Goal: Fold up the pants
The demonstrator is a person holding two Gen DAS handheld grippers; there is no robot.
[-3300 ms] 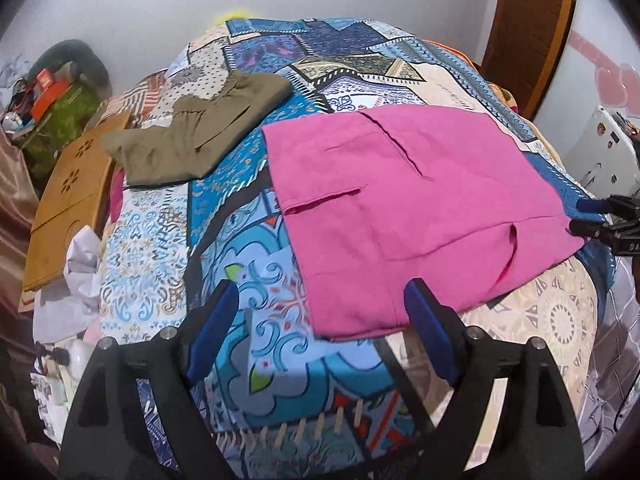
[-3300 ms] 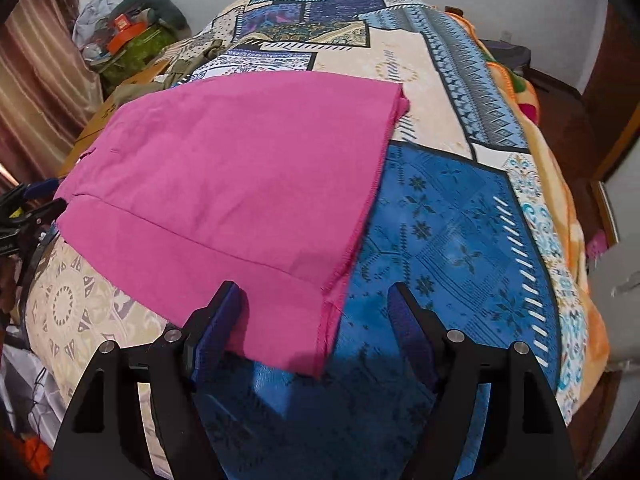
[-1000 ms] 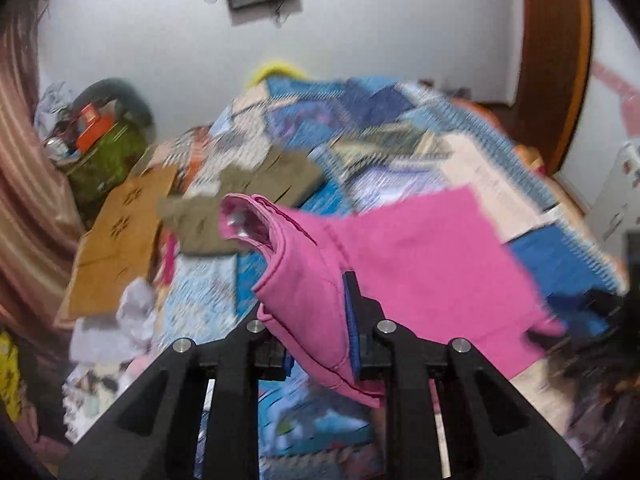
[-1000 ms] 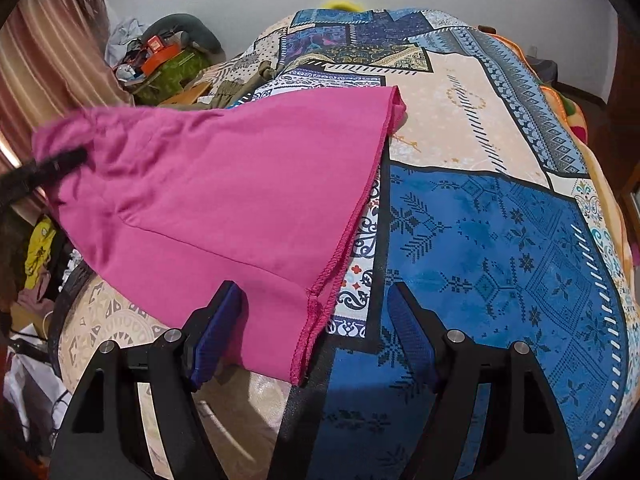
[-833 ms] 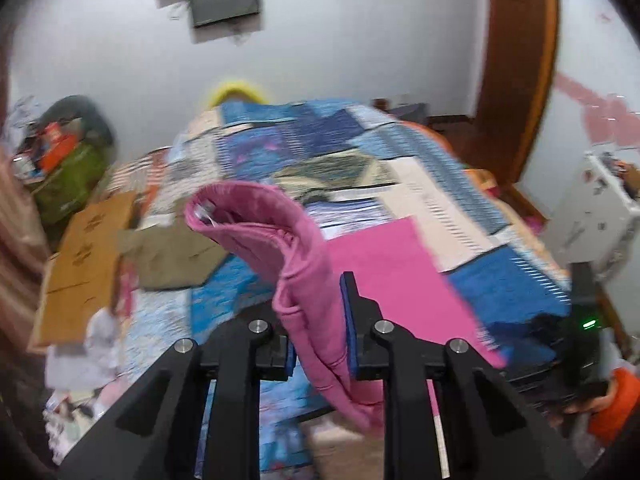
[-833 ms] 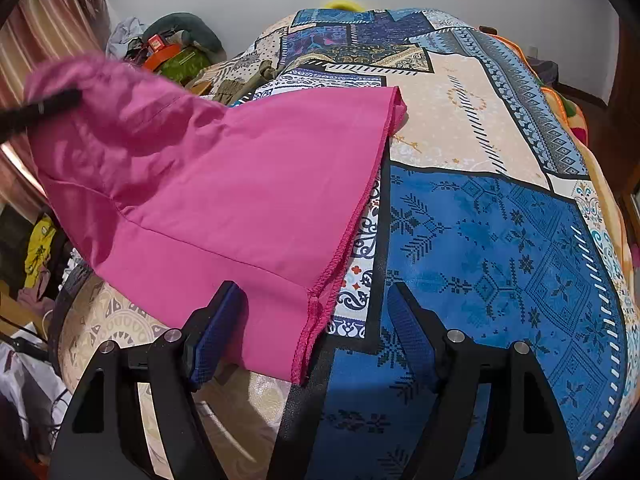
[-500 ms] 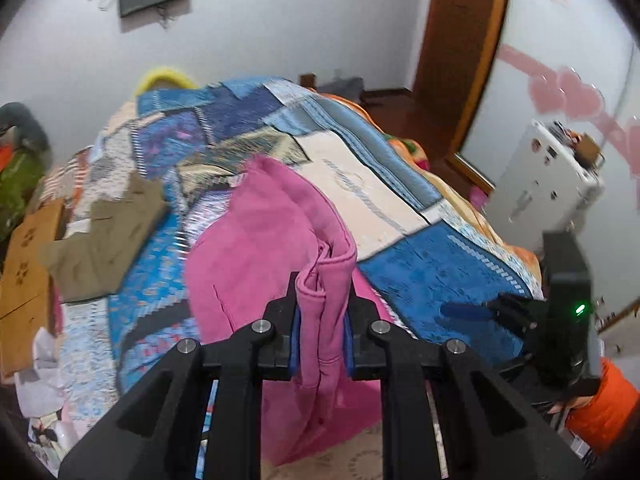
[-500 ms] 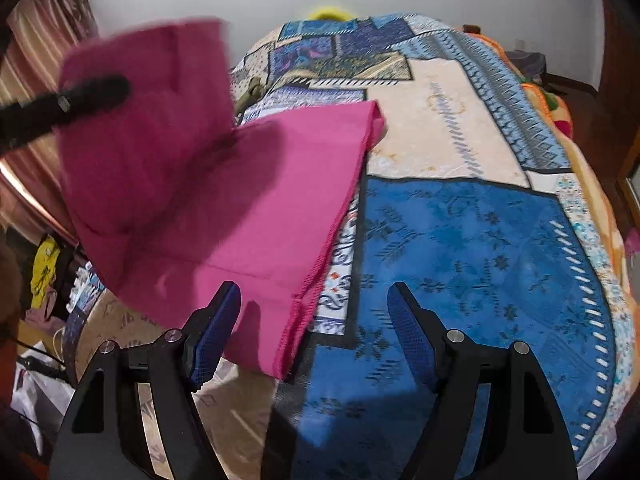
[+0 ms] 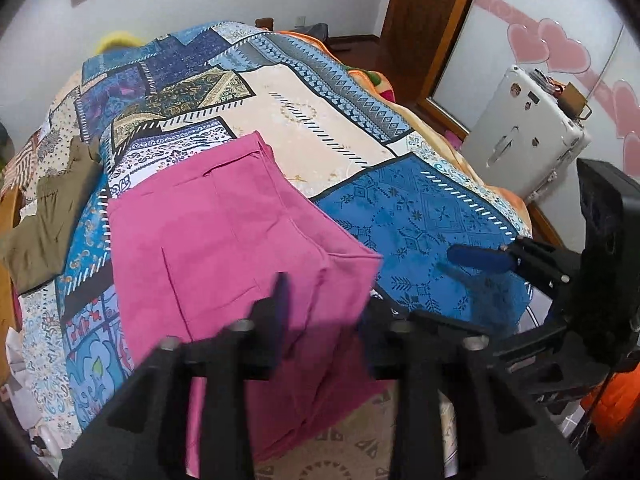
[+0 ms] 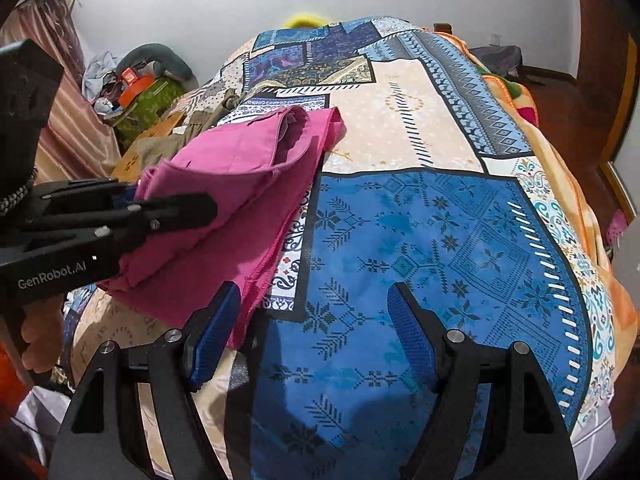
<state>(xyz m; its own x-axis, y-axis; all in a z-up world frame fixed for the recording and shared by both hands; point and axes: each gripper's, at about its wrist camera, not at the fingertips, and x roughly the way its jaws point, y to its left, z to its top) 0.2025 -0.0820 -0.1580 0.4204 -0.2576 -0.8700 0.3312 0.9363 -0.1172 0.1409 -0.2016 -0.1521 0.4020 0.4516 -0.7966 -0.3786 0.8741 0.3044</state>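
The pink pants (image 9: pixel 224 240) lie folded over on the patterned bedspread (image 9: pixel 420 208); they also show in the right wrist view (image 10: pixel 240 168), doubled into layers. My left gripper (image 9: pixel 324 308) hovers over the near folded edge with its fingers blurred and apart, holding nothing; it also shows in the right wrist view (image 10: pixel 176 210) over the fold's near corner. My right gripper (image 10: pixel 312 320) is open and empty above the blue patch, just right of the pants' hem; its blue finger (image 9: pixel 476 258) shows in the left wrist view.
An olive garment (image 9: pixel 44 216) lies at the bed's left side. A white case (image 9: pixel 524 128) stands right of the bed by a wooden door frame (image 9: pixel 424 28). Bags and clutter (image 10: pixel 136 80) sit at the far left.
My left gripper carried the pants' waist end up and over to the right, laid it on the other half, and opened. My right gripper stayed open beside the hem.
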